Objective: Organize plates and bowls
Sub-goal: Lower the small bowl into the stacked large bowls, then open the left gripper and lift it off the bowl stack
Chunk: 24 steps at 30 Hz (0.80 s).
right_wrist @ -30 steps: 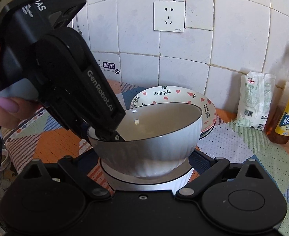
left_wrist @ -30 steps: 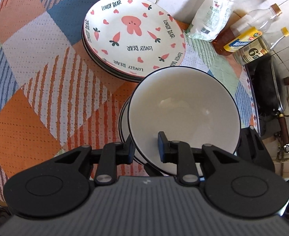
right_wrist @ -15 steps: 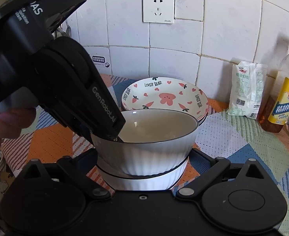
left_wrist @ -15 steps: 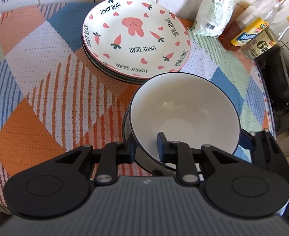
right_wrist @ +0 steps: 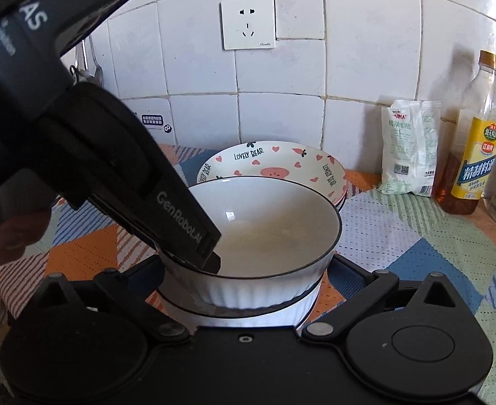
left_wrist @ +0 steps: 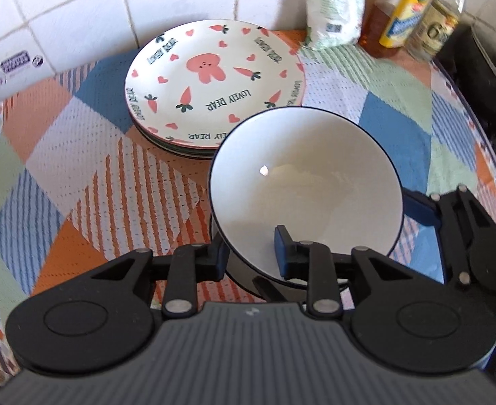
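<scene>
A white bowl with a dark rim [left_wrist: 305,185] sits nested in a second, ribbed white bowl [right_wrist: 248,314] on the patchwork cloth. My left gripper [left_wrist: 251,256] straddles the upper bowl's near rim, one finger outside and one inside. Its jaws are opening and the pads stand a little off the wall. My right gripper [right_wrist: 246,270] is spread wide around the lower bowl, with its pads against the bowl's sides. A stack of "Lovely Bear" plates [left_wrist: 214,81] lies just behind the bowls.
A white bag [left_wrist: 335,10] and oil bottles [left_wrist: 406,17] stand against the tiled wall at the back right. Dark cookware [left_wrist: 484,101] lies beyond the cloth's right edge. A hand [right_wrist: 8,236] holds the left gripper. Bare cloth [left_wrist: 79,168] stretches left of the bowls.
The upper bowl has come down from a tilt and settled level into the lower bowl. My left gripper's fingers have spread slightly and the hand has rolled. The right gripper has stayed put.
</scene>
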Each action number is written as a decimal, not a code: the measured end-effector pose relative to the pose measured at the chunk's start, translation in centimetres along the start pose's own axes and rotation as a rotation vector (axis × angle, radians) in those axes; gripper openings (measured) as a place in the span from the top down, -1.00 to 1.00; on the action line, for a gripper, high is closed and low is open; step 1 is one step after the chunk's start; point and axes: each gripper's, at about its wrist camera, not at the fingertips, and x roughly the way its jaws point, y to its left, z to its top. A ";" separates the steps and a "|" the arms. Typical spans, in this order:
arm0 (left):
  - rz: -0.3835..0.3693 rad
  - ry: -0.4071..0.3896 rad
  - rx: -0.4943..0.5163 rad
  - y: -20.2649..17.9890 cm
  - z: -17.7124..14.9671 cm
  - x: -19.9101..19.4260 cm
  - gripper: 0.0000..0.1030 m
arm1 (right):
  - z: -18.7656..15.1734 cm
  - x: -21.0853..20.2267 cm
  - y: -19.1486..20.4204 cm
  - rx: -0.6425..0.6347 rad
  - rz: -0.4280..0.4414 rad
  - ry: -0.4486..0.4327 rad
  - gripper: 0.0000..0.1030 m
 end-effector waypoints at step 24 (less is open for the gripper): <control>0.003 0.126 0.181 -1.4 1.0 -0.7 0.21 | -1.5 -0.2 -0.4 -0.009 0.013 -0.041 -1.00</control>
